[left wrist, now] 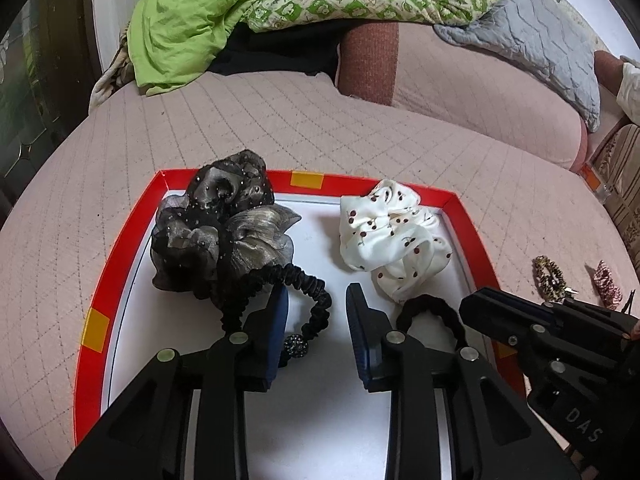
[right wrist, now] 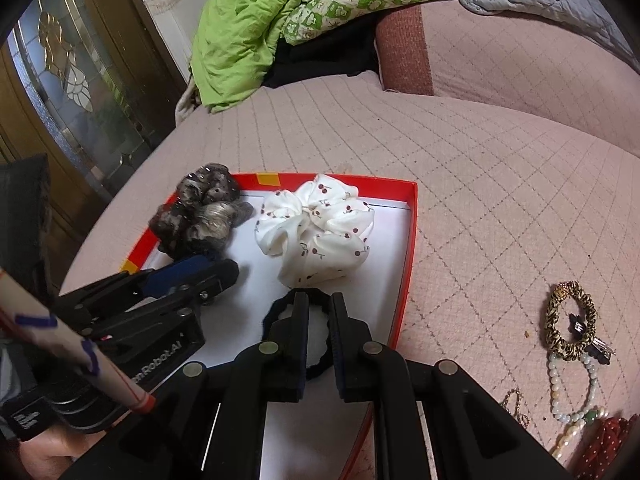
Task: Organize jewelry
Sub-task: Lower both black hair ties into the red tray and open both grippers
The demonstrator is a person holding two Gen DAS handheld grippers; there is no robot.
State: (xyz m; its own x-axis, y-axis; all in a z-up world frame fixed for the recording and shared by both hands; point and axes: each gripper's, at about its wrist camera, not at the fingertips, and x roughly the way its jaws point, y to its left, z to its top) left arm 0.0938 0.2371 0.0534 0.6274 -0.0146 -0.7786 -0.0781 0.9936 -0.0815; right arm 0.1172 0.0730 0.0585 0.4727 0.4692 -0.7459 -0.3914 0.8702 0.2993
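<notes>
A red-rimmed box lid with a white floor [left wrist: 120, 248] [right wrist: 406, 240] lies on the pink bed. In it sit a black and grey organza scrunchie [left wrist: 224, 228] [right wrist: 200, 212], a white cherry-print scrunchie [left wrist: 396, 232] [right wrist: 320, 228], a thin black scrunchie with a beaded ball [left wrist: 308, 300] and a small black hair tie [left wrist: 430, 310] [right wrist: 316, 328]. My left gripper [left wrist: 318, 300] is open over the lid, its left finger on the thin black scrunchie. My right gripper [right wrist: 320, 304] is open, fingers over the small black hair tie, not gripping it.
On the bed right of the lid lie a leopard-print scrunchie [right wrist: 570, 320] [left wrist: 548, 276], a pearl bracelet [right wrist: 572, 392], a red dotted scrunchie [right wrist: 608, 440] and a thin chain [right wrist: 514, 404]. A green quilt [left wrist: 224, 12] and pink cushions [left wrist: 480, 80] lie at the back. A glass door [right wrist: 68, 72] stands left.
</notes>
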